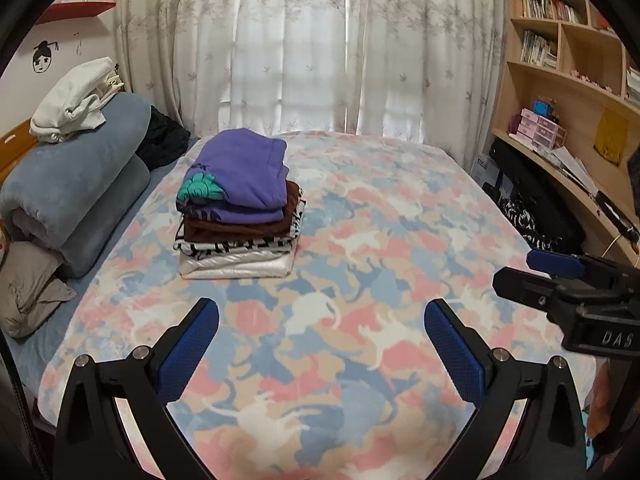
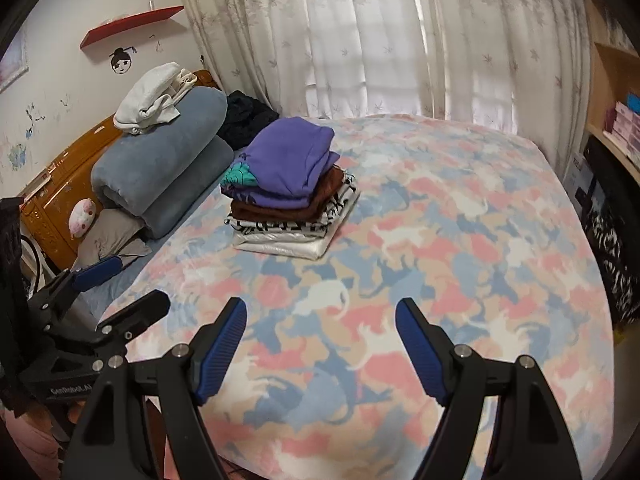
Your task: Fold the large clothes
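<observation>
Both the left tongs [image 1: 320, 340] and right tongs [image 2: 320, 344] stand released and empty above the bed [image 1: 400, 220]. The folded stack [image 1: 240, 208] lies ahead, left of both. Judged nearer the left tongs.

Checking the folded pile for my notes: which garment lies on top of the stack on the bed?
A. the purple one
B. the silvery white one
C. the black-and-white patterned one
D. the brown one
A: the purple garment crowns the stack, with the brown one directly beneath it.
</observation>
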### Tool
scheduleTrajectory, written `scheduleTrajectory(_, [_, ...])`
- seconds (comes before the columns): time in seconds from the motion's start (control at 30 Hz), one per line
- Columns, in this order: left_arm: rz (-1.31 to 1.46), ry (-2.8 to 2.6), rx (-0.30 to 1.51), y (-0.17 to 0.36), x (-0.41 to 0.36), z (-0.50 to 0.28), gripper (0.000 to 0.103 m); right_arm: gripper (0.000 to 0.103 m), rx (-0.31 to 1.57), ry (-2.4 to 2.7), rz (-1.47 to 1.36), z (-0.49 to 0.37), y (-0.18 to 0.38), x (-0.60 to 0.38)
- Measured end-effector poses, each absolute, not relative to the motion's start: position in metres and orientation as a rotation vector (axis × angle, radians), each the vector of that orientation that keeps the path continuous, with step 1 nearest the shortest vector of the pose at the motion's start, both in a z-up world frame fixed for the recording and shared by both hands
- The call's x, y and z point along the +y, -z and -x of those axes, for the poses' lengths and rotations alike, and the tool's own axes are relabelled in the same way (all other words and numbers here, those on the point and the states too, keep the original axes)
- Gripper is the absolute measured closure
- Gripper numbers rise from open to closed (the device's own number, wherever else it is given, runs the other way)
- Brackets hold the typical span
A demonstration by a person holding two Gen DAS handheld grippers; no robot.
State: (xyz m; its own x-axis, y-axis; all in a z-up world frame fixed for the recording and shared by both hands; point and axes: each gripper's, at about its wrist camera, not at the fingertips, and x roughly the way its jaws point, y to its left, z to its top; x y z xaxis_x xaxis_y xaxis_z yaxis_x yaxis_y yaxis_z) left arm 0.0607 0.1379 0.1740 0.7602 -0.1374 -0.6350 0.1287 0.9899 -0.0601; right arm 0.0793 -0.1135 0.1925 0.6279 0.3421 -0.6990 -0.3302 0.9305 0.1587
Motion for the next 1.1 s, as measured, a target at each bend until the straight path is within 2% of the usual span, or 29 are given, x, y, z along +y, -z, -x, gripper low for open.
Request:
scheduleTrajectory(0.13, [0.018, 0.119, 0.692, -0.138, 0.129, -0.055, 0.001, 0.018, 0.762, -0.31, -0.018, -0.061, -0.162, -0.121])
scheduleTrajectory(0.47, [0.013, 0.069, 0.689, -0.063, 0.11, -0.048, 0.001, 0.009, 0.763, -0.149, -0.045, -0.03, -0.077, -0.146])
scheduleTrajectory(0.67, [0.001, 0.087, 0.698, -0.048, 0.097, -0.043, 0.001, 0.007, 0.792, -0.104, -0.066, -0.024, -0.05, -0.157])
scheduleTrajectory(1.1, [0.006, 0.089, 0.742, -0.033, 0.091, -0.024, 0.001, 0.007, 0.782, -0.089, -0.09, 0.002, -0.038, -0.162])
